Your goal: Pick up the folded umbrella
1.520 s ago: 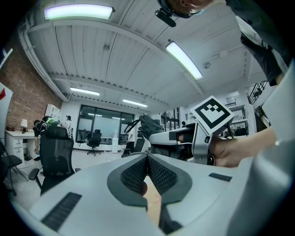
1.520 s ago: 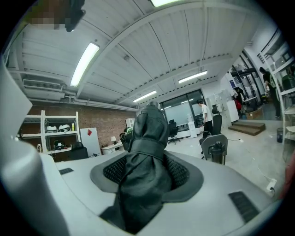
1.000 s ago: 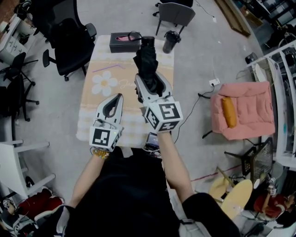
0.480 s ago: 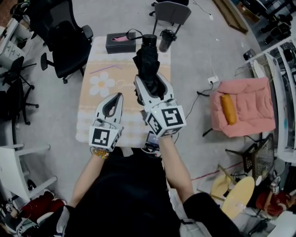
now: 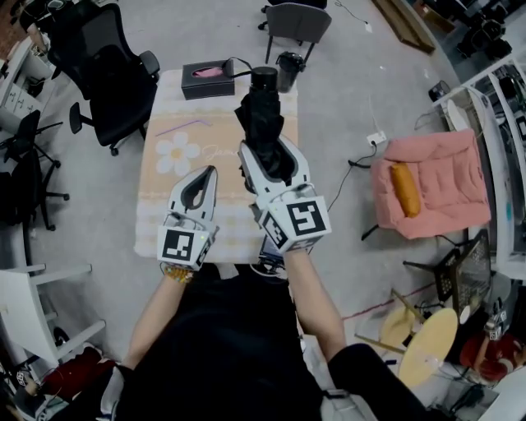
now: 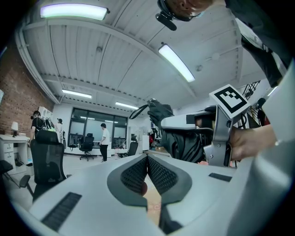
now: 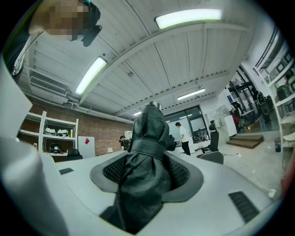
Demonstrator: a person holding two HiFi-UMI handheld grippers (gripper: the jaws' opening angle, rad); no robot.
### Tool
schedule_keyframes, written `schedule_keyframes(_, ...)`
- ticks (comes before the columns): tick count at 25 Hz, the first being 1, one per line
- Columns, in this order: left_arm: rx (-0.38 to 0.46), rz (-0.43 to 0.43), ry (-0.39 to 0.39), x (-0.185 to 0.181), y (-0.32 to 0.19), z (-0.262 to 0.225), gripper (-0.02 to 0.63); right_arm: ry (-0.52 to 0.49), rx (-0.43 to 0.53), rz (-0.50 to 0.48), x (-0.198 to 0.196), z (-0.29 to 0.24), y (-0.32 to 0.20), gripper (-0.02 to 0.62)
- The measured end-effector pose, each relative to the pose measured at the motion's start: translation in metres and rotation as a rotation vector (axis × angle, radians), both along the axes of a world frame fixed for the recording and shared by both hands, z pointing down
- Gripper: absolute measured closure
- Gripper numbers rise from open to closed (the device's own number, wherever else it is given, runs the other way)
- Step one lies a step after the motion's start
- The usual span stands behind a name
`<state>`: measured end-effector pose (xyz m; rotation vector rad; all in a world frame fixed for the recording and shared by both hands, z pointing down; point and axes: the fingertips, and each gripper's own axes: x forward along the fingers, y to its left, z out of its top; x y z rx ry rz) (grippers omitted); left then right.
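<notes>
The black folded umbrella (image 5: pixel 261 119) is lifted off the table (image 5: pixel 164 185), and my right gripper (image 5: pixel 272 160) is shut on its lower part. In the right gripper view the umbrella (image 7: pixel 146 152) fills the space between both ribbed pads and stands up past the fingertips, its strap wrapped around the fabric. My left gripper (image 5: pixel 200 182) hovers over the table's near left part, its jaws closed together with nothing between them. In the left gripper view the left gripper (image 6: pixel 147 159) shows its pads meeting, and the umbrella (image 6: pixel 173 129) appears to the right, in the other gripper.
A dark tissue box (image 5: pixel 207 80) sits at the table's far edge, a phone (image 5: pixel 271 249) at its near edge. Black office chairs (image 5: pixel 115 74) stand to the left, a grey chair (image 5: pixel 294 20) and a dark flask (image 5: pixel 288 70) beyond the table, a pink cushion (image 5: pixel 427 185) to the right.
My right gripper has risen a little with the umbrella in it. The left gripper has stayed where it was.
</notes>
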<state>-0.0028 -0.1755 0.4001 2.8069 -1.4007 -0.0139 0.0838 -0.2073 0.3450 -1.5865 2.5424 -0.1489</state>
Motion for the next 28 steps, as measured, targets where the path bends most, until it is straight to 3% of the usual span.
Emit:
schedule_keyframes(6, -0.026, -0.009, -0.031, -0.001, -0.006, -0.001, 0.592, 0.005, 0.031, -0.010, 0.000, -0.001, 0.005, 0.376)
schedule_keyframes(28, -0.016, 0.002, -0.020, 0.014, 0.004, 0.007, 0.592, -0.007, 0.061, -0.022, 0.009, 0.016, 0.035, 0.374)
